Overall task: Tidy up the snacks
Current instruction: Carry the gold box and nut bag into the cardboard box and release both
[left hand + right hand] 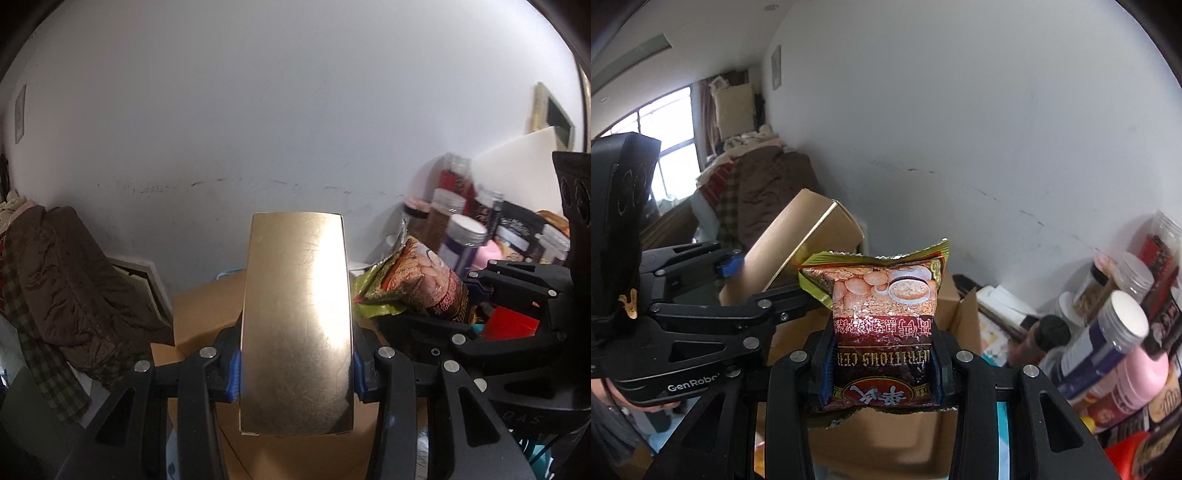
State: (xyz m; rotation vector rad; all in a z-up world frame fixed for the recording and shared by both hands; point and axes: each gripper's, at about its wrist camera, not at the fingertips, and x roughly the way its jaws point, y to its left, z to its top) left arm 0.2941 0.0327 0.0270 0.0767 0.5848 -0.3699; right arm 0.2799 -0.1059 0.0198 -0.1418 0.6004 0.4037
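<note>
My left gripper (pixel 295 373) is shut on a shiny gold box (pixel 295 325), which stands upright between the blue pads and hides what lies straight ahead. My right gripper (pixel 882 365) is shut on a red and gold cereal packet (pixel 882 325) with upside-down print, held above an open cardboard carton (pixel 956 306). Each view shows the other hand: the cereal packet (pixel 417 280) in the right gripper (pixel 476 295) to the right of the box, and the gold box (pixel 798 236) in the left gripper (pixel 738 266) to the left of the packet.
A white wall (pixel 258 129) stands close ahead. Several jars and bottles (pixel 1108 332) crowd the right side. A brown jacket (pixel 66 280) lies heaped at the left. The brown carton (pixel 207 306) sits below both grippers. A window (pixel 665 122) is at far left.
</note>
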